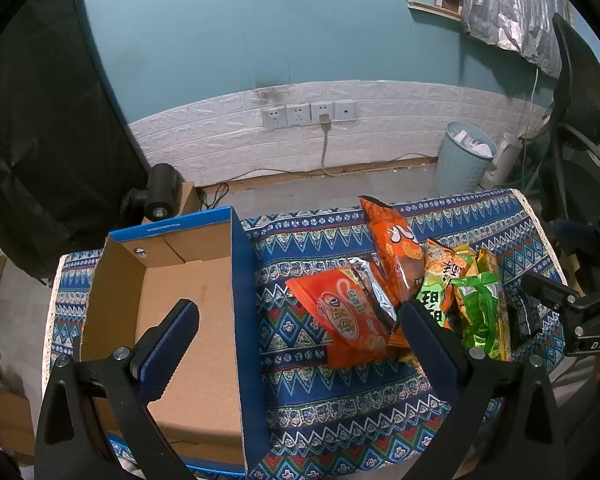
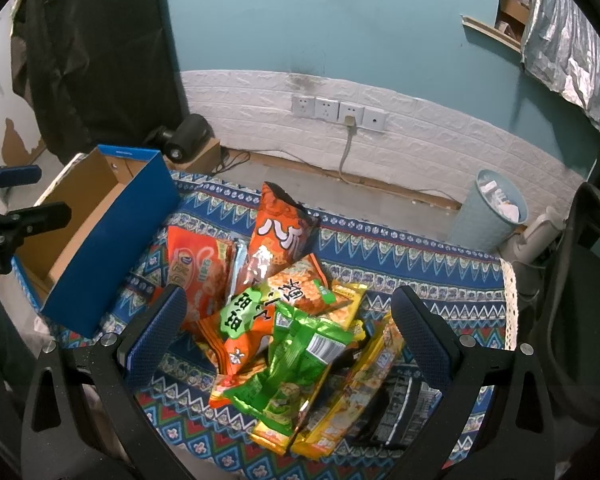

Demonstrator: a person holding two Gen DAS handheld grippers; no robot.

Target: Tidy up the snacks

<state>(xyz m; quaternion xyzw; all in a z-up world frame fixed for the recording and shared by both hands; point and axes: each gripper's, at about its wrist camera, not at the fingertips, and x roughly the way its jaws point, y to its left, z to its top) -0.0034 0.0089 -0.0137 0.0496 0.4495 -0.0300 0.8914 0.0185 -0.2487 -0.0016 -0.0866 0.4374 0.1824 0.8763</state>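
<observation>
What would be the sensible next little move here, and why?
Probably lower the right gripper, jaws open, onto the green snack bag topping the pile and close on it. The cardboard box beside the pile holds no snacks yet, and neither gripper holds anything.

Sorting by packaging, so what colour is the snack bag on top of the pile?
Bright green snack bag, lying on top of the pile; clearest in the right wrist view.

Teal wall [image 1: 220,32] w/ white brick panel [image 1: 380,128]
</observation>
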